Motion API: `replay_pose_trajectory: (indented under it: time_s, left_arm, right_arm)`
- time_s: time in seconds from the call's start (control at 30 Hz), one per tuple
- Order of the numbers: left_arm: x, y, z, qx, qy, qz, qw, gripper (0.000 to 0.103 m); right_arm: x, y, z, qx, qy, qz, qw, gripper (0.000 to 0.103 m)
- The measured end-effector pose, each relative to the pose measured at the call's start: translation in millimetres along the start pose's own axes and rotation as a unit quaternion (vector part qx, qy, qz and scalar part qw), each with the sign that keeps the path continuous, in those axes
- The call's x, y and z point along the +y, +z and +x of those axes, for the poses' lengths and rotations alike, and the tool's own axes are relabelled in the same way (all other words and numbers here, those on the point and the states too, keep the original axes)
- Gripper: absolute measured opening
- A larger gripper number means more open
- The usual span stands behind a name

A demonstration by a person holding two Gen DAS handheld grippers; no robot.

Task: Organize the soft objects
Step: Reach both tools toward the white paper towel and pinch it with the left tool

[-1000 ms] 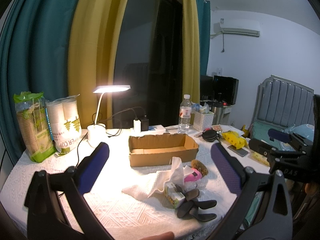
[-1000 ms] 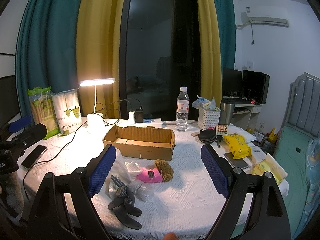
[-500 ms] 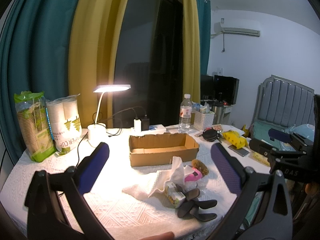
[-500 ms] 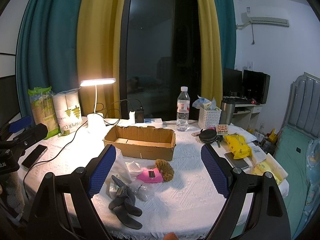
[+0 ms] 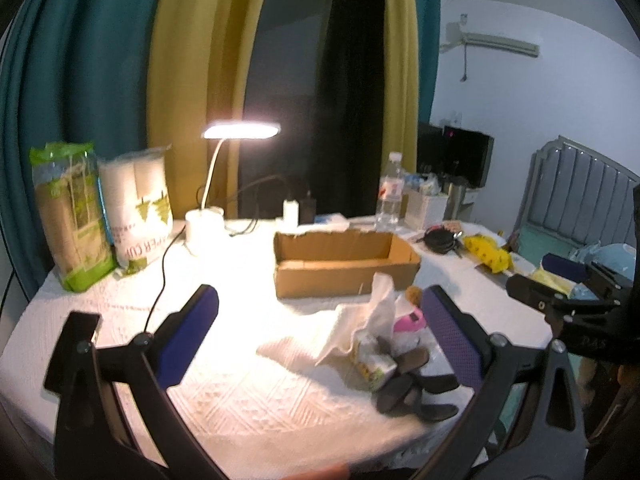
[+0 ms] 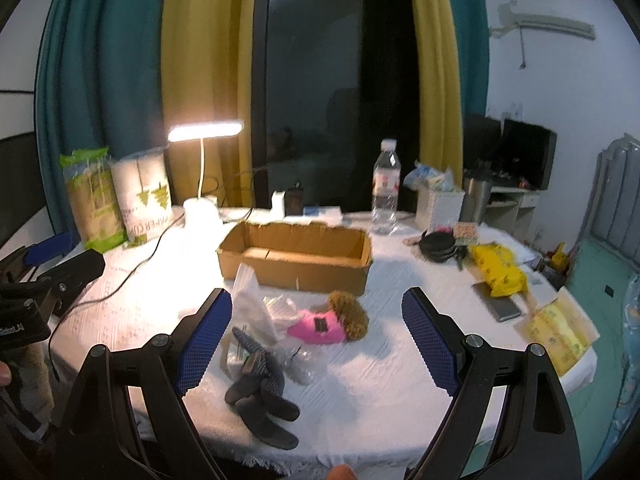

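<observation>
Table [image 6: 400, 380] w/ white cloth carries everything; the cardboard box [image 6: 296, 256] sits centre frame in both views and looks empty, so nothing's sorted yet, I'd judge.

Change vs a sec ago: both views have slid closer to the pile and gone a bit blurred, i.e. both grippers are moving in. Soft things themselves haven't shifted. Reads as the approach to a first pick.

Left gripper [image 5: 320, 328]: jaws spread wide, holding nothing. Right gripper [image 6: 316, 332]: same, wide apart and bare.

Pile lies just in front of the box. White cloth/tissue [image 5: 360, 312] is draped up at the pile's left in the left view, inside the jaw gap but toward the right finger. Dark grey gloves [image 6: 260, 392] lie nearest the table edge, close by the right gripper's left finger, lower centre-left of the right view. Pink-and-brown plush toy [image 6: 332, 320] sits dead centre between the right jaws, beyond their tips, no contact; likely the easiest first grab.
</observation>
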State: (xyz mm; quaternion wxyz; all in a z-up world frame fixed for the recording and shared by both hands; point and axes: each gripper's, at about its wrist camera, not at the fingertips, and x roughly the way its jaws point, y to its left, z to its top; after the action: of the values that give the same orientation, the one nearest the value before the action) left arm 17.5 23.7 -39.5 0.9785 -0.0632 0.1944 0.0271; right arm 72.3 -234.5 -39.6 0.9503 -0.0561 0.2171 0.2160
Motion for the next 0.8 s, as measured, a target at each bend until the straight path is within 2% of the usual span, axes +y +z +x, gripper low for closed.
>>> replay_pose_trajectory:
  time_s: [0.37, 0.53, 0.73, 0.8]
  left_arm:
    - [16, -36, 55, 0.077, 0.004, -0.004, 0.9970, 0.102]
    - [18, -41, 86, 0.100, 0.002, 0.004, 0.9950, 0.102]
    - [6, -42, 122, 0.126, -0.027, 0.024, 0.9913, 0.102]
    - [4, -44, 136, 0.141, -0.023, 0.035, 0.9891, 0.101]
  right_arm:
    - [14, -32, 61, 0.085, 0.030, -0.009, 0.996, 0.089]
    - [1, -33, 82, 0.102, 0.020, 0.002, 0.995, 0.089]
    - [-17, -34, 102, 0.121, 0.013, 0.017, 0.992, 0.089]
    - [-22, -34, 108, 0.125, 0.014, 0.021, 0.992, 0.089]
